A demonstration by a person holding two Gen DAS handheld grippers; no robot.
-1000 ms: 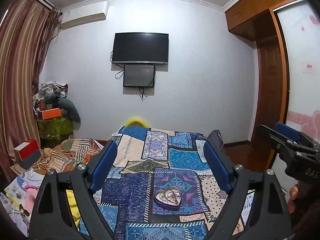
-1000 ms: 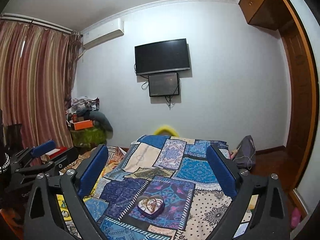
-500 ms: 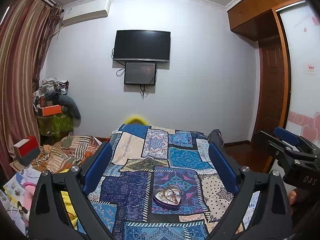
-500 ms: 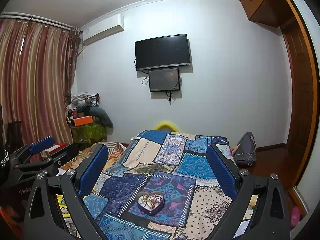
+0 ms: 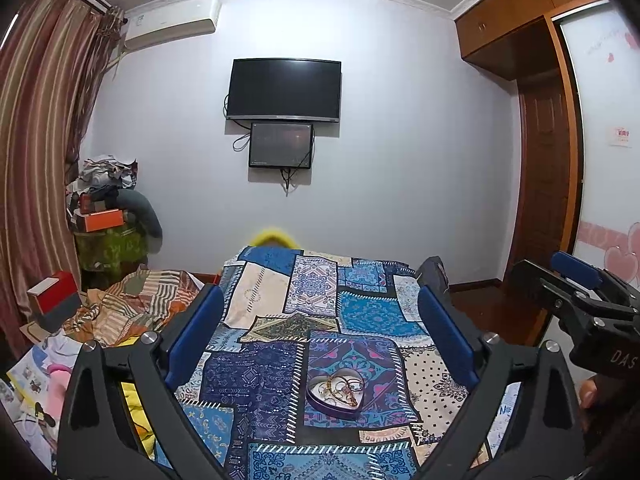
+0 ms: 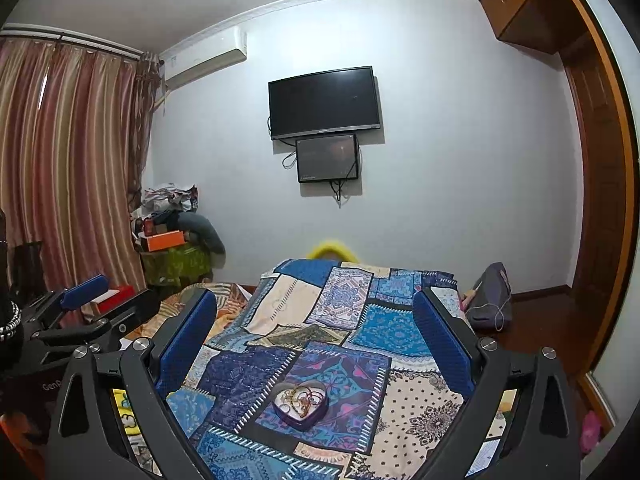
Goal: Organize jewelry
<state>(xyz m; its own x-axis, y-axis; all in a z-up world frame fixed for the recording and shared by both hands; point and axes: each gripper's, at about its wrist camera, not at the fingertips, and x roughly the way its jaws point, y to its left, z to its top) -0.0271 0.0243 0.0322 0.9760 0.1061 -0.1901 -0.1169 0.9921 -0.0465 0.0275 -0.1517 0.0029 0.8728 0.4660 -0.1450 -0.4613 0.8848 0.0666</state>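
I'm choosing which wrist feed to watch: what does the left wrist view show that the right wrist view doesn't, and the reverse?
Only the left wrist view shows the white wardrobe door with pink hearts and the right tongs from the side. Only the right wrist view shows the pink item on the floor and the left tongs from the side. Both share the purple heart-shaped tin of tangled gold jewelry on the blue patchwork bedspread, the black wall television, and open tongs gripping nothing.
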